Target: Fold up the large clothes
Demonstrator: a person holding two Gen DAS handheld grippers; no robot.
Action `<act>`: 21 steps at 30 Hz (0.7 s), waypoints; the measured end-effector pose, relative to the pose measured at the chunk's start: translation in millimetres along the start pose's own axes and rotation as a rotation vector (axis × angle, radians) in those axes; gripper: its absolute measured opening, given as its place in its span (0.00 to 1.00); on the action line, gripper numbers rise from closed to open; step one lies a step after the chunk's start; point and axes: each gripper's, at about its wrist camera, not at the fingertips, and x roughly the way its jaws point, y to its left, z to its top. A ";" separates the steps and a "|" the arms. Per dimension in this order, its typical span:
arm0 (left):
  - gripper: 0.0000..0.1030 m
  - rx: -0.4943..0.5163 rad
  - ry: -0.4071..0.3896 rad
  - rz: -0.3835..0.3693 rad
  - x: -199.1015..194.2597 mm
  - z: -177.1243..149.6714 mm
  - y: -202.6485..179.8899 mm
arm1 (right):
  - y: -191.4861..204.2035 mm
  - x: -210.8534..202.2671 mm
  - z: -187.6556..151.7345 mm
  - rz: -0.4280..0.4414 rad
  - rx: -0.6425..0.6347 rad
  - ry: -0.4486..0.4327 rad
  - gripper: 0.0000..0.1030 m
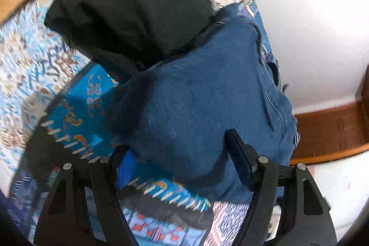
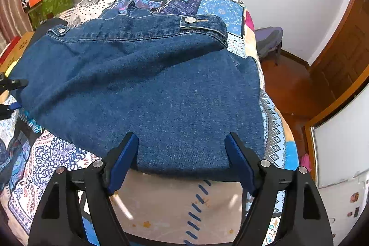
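Observation:
A blue denim jacket (image 2: 150,84) lies folded on the patterned bed cover (image 2: 53,160), with its buttoned waistband at the far side. My right gripper (image 2: 182,153) is open, its blue pads either side of the jacket's near edge, holding nothing. My left gripper (image 1: 182,151) is open around the jacket's left edge (image 1: 196,96); it also shows at the left edge of the right wrist view (image 2: 11,93). A black garment (image 1: 129,4) lies beyond the jacket in the left wrist view.
A cluttered green box (image 2: 48,4) stands at the bed's far left. A dark chair (image 2: 268,40) stands by the white wall right of the bed. A wooden door (image 2: 341,57) and wooden floor (image 2: 288,84) lie to the right.

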 end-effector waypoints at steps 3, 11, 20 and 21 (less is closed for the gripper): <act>0.64 0.004 -0.035 -0.001 3.0 1.4 -5.8 | 3.8 0.8 0.3 -0.009 -0.013 0.002 0.74; 0.24 0.140 -0.124 0.044 -18.6 -2.5 -59.2 | 10.3 -7.7 5.7 -0.001 -0.018 0.004 0.74; 0.13 0.408 -0.292 -0.086 -99.1 -16.6 -159.0 | 53.1 -49.3 37.7 0.106 -0.096 -0.143 0.74; 0.13 0.427 -0.313 -0.103 -111.3 -18.8 -161.8 | 58.6 -49.6 41.1 0.132 -0.089 -0.148 0.74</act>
